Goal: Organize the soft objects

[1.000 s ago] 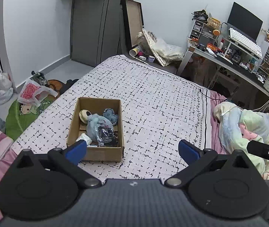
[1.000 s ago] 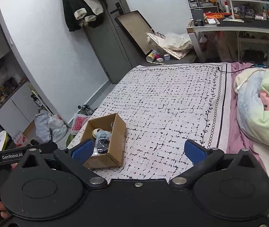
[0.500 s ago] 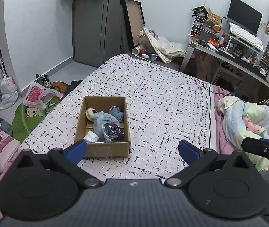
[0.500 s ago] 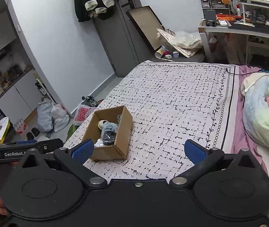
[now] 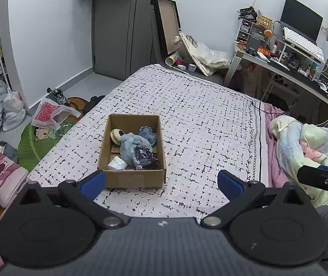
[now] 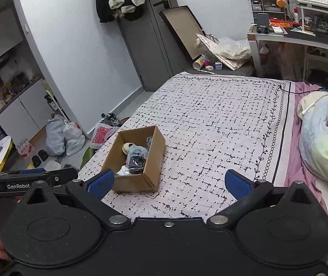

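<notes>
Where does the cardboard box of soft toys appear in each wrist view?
Left wrist: the cardboard box lies centre-left on the bed, just beyond the left gripper.
Right wrist: the box lies left of centre, near the bed's left edge.
Shared landmark: the grey door.

Bedspread (image 5: 200,115): white, broken black grid marks, black vine-and-ring border along one edge. Sheet (image 5: 272,161) beside it: pink-mauve. Box (image 5: 131,179): plain brown cardboard. Inside: fuzzy pale blue toy (image 5: 130,146); denim-blue patch toy (image 5: 147,133) with stitched edge; cream and brown round toy (image 5: 116,134); shiny black bag (image 5: 146,157); white wad (image 5: 117,163). Blanket (image 5: 311,147): pastel blue, green, pink. Left tool (image 5: 161,181): black, blue pads. Right tool (image 6: 169,182): same colours. Door (image 5: 118,30): grey. Walls (image 5: 48,34): white.
</notes>
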